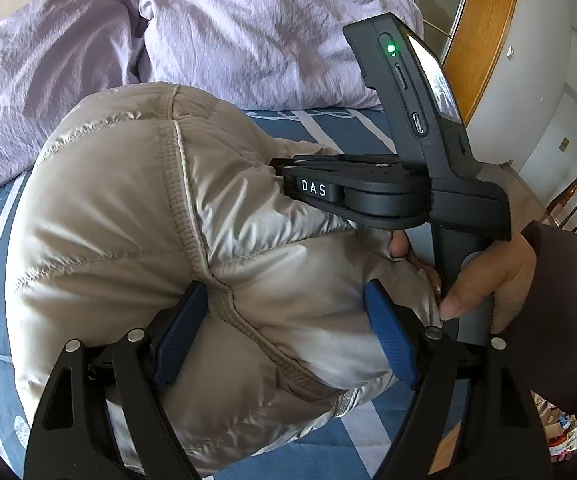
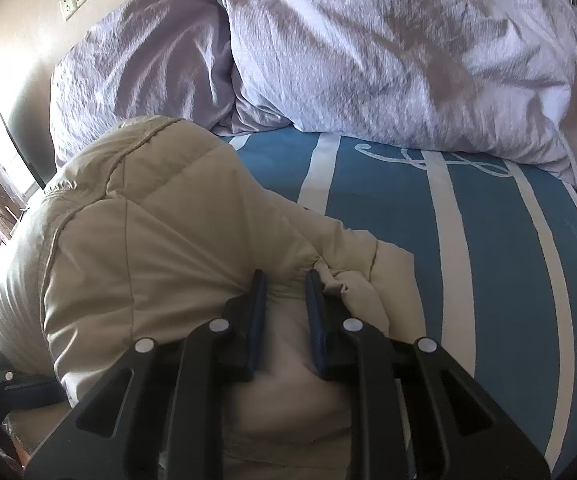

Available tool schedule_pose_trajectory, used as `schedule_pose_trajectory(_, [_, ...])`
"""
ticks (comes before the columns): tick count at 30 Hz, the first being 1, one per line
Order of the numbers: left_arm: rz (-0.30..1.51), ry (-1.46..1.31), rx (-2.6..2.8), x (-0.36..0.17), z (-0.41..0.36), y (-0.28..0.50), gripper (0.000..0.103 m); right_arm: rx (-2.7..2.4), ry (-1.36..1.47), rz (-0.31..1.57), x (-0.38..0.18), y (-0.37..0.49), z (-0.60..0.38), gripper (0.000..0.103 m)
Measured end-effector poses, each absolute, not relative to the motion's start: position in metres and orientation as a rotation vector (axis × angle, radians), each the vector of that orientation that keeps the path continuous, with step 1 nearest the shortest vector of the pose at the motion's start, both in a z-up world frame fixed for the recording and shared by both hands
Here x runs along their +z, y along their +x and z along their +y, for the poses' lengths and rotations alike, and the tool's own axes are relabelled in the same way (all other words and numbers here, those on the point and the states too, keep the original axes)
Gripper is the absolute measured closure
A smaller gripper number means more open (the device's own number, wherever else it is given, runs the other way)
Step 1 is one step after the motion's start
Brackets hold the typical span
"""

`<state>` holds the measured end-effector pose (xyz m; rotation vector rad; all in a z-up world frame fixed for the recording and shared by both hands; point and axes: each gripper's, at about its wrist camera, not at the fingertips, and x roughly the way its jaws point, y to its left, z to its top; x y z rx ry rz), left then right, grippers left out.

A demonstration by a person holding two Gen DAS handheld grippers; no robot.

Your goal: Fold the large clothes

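A pinch of the beige puffer jacket (image 2: 136, 240) is held between the narrowed right gripper (image 2: 284, 280). The left gripper (image 1: 288, 292) is spread wide around a bulging fold, pressed at 6 o'clock. Slippery padding could spring open if released. Counted: one jacket on the bedsheet (image 2: 488, 260), two pillows (image 2: 388, 48) at 12 o'clock.

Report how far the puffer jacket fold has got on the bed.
Done: the beige puffer jacket is bunched into a thick doubled bundle on the blue striped sheet.
In hand: the right gripper pinches a fold; the left gripper straddles the bulk, jaws wide.
Left: the bundle looks puffy and uneven, so flattening and squaring probably remain.
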<state>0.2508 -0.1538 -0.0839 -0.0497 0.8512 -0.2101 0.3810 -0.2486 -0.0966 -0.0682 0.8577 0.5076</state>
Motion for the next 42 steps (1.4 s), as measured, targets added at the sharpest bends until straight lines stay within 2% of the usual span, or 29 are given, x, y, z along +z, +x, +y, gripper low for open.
schedule_pose_trajectory(14, [0.858, -0.041, -0.212, -0.079, -0.153, 0.252, 0.025, 0.492, -0.036, 0.835, -0.098, 0.376, -0.253, 0.083])
schedule_pose_trajectory(23, [0.782, -0.082, -0.151, -0.042, -0.128, 0.248, 0.028, 0.468, -0.029, 0.821, -0.098, 0.371, -0.254, 0.083])
schedule_pose_trajectory(33, [0.724, -0.074, -0.016, -0.013, -0.089, 0.290, 0.027, 0.436, -0.040, 0.810, -0.096, 0.363, -0.252, 0.083])
schedule_pose_trajectory(42, [0.740, -0.058, 0.110, -0.021, -0.054, 0.325, 0.027, 0.414, -0.049, 0.789, -0.096, 0.358, -0.253, 0.083])
